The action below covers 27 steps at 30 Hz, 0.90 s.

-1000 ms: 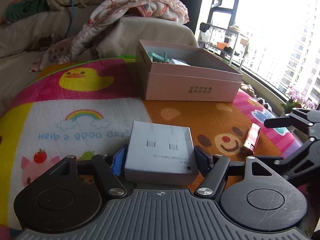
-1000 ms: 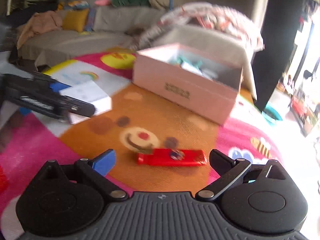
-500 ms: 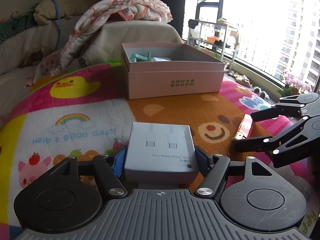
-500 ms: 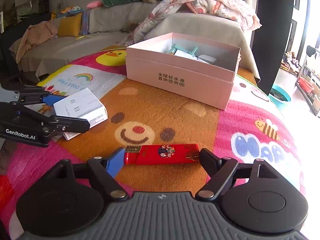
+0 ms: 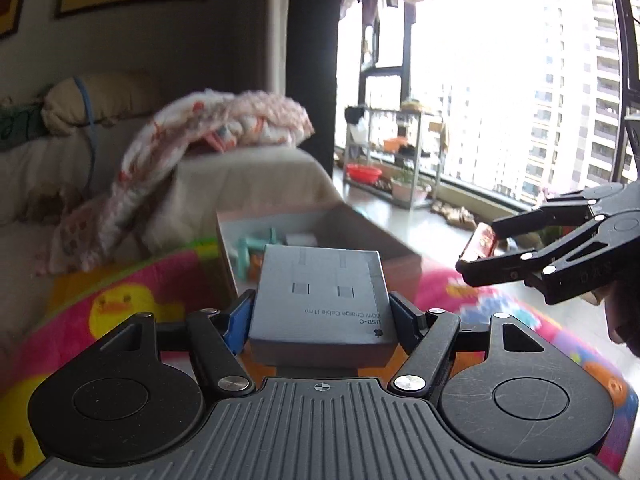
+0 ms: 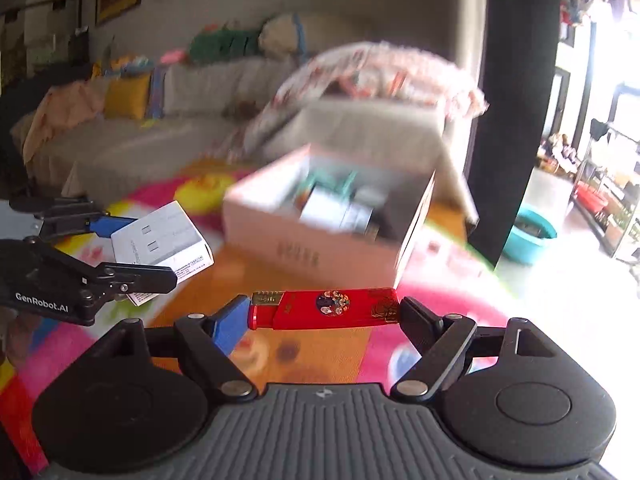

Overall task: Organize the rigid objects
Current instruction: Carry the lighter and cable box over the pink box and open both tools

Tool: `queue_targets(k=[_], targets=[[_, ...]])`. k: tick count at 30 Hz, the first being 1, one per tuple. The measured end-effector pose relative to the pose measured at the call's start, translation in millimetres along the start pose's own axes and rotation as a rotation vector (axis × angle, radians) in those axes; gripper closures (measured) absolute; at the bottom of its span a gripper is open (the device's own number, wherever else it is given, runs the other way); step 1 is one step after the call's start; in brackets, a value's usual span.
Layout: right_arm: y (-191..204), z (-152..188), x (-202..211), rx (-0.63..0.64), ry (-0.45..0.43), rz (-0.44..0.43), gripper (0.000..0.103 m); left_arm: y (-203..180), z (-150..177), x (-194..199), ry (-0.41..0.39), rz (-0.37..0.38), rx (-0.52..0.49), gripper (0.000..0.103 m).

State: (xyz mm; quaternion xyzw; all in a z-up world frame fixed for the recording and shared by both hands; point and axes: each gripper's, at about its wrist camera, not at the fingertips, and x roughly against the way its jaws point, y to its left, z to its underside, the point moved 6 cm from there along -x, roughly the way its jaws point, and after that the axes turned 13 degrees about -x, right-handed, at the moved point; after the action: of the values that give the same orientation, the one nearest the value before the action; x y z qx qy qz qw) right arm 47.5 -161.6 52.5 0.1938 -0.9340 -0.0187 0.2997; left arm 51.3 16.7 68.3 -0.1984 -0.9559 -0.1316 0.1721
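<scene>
- Grip first: my left tool (image 5: 320, 316) clamps the flat grey cardboard cable box (image 5: 320, 300) across its width, so it rides level above the colourful play mat (image 5: 120, 300).
- My right tool (image 6: 324, 312) pinches the slim red lighter-shaped case (image 6: 324, 308) end to end.
- Both hang short of the open pink cardboard box (image 6: 320, 256), where I judge they belong.

Both grippers have risen off the cartoon play mat (image 6: 344, 356). The left gripper (image 5: 322, 320) has carried the grey cable box (image 5: 320, 300) up with it. The right gripper (image 6: 324, 316), whose fingers closed a second ago, has lifted the red lighter (image 6: 324, 308), which lay on the mat before.
</scene>
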Motion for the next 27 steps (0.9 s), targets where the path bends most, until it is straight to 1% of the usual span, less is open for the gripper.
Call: queue_targets(k=[1,2,4,6,7,9,11,13,15,17,19,21,25,27], targets=[[-1.4,-16.5,-0.8,-0.001,-0.03,0.01,0.022,9.3,-13.0,-8.9,-0.017,-0.015,0.008,0.028],[-3.0,-33.5,-3.0,-0.001,-0.06,0.021,0.022,17.6,-22.9,-20.7,-0.01,-0.021,0.021,0.028],[-5.7,-65.1,-14.4,-0.013,-0.092,0.037,0.022,32.4,-32.3,-53.2,0.042,-0.004,0.069,0.028],[-7.9,-93.6,-35.6,-0.03,-0.103,0.056,0.022,40.8,-29.9,-84.8,0.091,0.023,0.109,0.028],[-9.8,-105.2,-49.0,-0.043,-0.102,0.069,0.022,42.7,-26.7,-97.5,0.11,0.02,0.112,0.028],[-15.1,-121.7,-79.5,-0.098,-0.072,0.075,0.022,45.1,-20.3,-115.8,0.132,0.006,0.105,0.028],[-20.5,-130.4,-109.5,-0.167,-0.031,0.045,0.022,46.9,-14.7,-128.6,0.142,0.002,0.115,0.028],[-24.3,-131.7,-138.4,-0.217,-0.007,0.034,0.022,47.9,-6.5,-141.0,0.164,0.012,0.127,0.028],[-29.7,-129.9,-163.7,-0.255,-0.003,0.056,0.021,47.8,-1.8,-151.4,0.183,0.022,0.126,0.028],[-32.4,-126.0,-185.0,-0.262,0.021,0.092,0.02,47.0,1.0,-155.3,0.186,0.024,0.123,0.028],[-34.1,-120.1,-195.7,-0.264,0.039,0.124,0.017,45.6,2.1,-156.5,0.187,0.031,0.123,0.028],[-35.5,-114.0,-197.2,-0.274,0.045,0.128,0.016,45.1,2.2,-156.5,0.189,0.036,0.121,0.03],[-40.9,-100.1,-184.5,-0.296,0.048,0.169,0.016,45.8,0.7,-153.7,0.19,0.03,0.121,0.03],[-41.0,-94.5,-169.6,-0.296,0.03,0.191,0.016,48.0,-4.9,-142.6,0.143,0.032,0.141,0.03]])
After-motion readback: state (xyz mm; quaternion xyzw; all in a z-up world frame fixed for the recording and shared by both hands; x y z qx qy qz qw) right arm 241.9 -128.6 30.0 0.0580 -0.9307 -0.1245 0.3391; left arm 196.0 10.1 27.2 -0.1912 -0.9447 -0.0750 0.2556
